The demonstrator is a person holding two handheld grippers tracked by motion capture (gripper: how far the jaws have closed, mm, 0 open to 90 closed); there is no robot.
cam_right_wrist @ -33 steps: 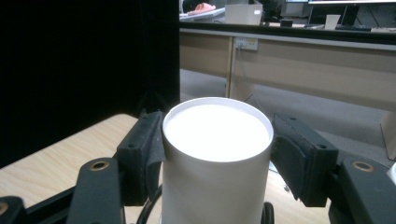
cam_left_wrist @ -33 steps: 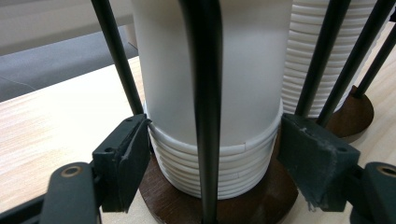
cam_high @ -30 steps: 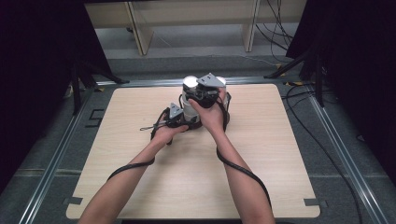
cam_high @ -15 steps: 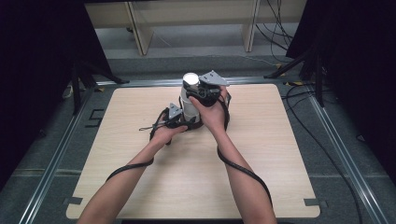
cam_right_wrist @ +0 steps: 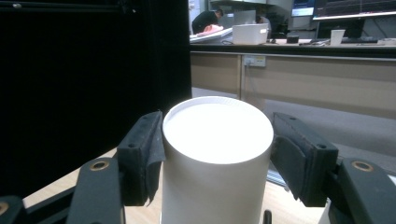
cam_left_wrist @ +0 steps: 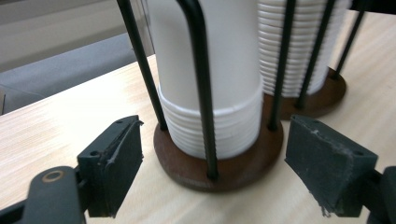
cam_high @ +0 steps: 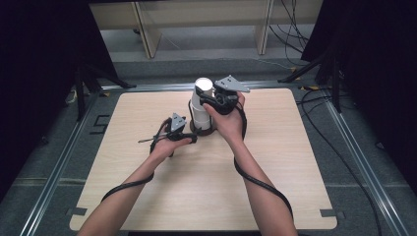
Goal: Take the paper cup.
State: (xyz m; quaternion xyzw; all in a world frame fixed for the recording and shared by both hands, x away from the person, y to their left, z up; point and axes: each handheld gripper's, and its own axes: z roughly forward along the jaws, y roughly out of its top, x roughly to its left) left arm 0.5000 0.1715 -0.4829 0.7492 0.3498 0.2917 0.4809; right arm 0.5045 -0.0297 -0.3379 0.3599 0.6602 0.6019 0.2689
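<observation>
A: Item count at the workstation?

B: One cup holder [cam_left_wrist: 219, 163] with a dark round wooden base and black wire uprights stands on the desk [cam_high: 275, 162], just behind its middle. The left gripper view shows two stacks of white paper cups [cam_left_wrist: 210, 93] in it, one near and one farther right, each on its own round base section. The exact number of cups per stack cannot be told. Two grippers are in use, one per hand.

A: Pose of the left gripper?

B: The left gripper [cam_high: 173, 132] sits low at desk level, just left of the holder's base, held in the person's left hand with the forearm reaching in from the bottom edge. Its fingers [cam_left_wrist: 112, 163] are spread wide, one on each side of the near base section, with a gap to the base on both sides.

A: Pose of the right gripper?

B: The right gripper [cam_high: 222, 98] is raised at the top of the taller stack, with the wrist bent over it. In the right gripper view its fingers [cam_right_wrist: 142, 156] flank the topmost cup [cam_right_wrist: 217, 154]. The left pad lies against the cup wall; the right pad stands just beside it, and contact there cannot be confirmed.

A: Cables?

B: One black cable [cam_high: 260, 182] trails along each forearm.
</observation>
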